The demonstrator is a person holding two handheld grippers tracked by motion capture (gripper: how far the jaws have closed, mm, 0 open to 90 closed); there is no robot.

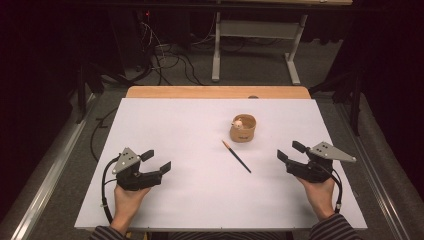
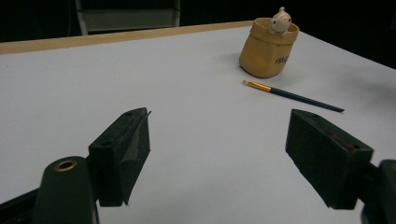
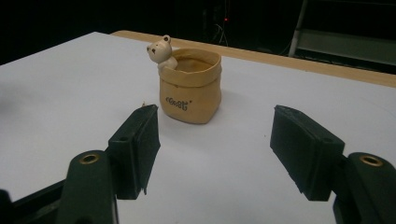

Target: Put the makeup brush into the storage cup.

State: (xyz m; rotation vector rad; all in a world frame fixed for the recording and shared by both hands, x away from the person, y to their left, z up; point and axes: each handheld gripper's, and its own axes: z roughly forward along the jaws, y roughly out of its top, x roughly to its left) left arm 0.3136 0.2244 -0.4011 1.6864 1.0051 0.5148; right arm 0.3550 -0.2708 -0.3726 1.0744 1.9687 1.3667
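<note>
A tan pot [image 1: 243, 129] with a small white bear figure on its rim stands right of the table's middle; it also appears as the pot [image 2: 268, 47] and the pot [image 3: 190, 86]. A thin dark paintbrush [image 1: 236, 156] with a gold ferrule lies flat just in front of it, seen too as the paintbrush [image 2: 292, 95]. My left gripper [image 1: 156, 161] rests at the front left, open and empty, its midpoint [image 2: 217, 154] over bare table. My right gripper [image 1: 291, 151] sits at the front right, open and empty, pointing toward the pot, midpoint [image 3: 215, 149].
A white sheet [image 1: 175, 130] covers the table, with a wooden edge [image 1: 215, 92] at the far side. Beyond it stand a desk frame [image 1: 255, 45] and cables [image 1: 165, 55] on the floor. A person's hands hold both grippers from the near edge.
</note>
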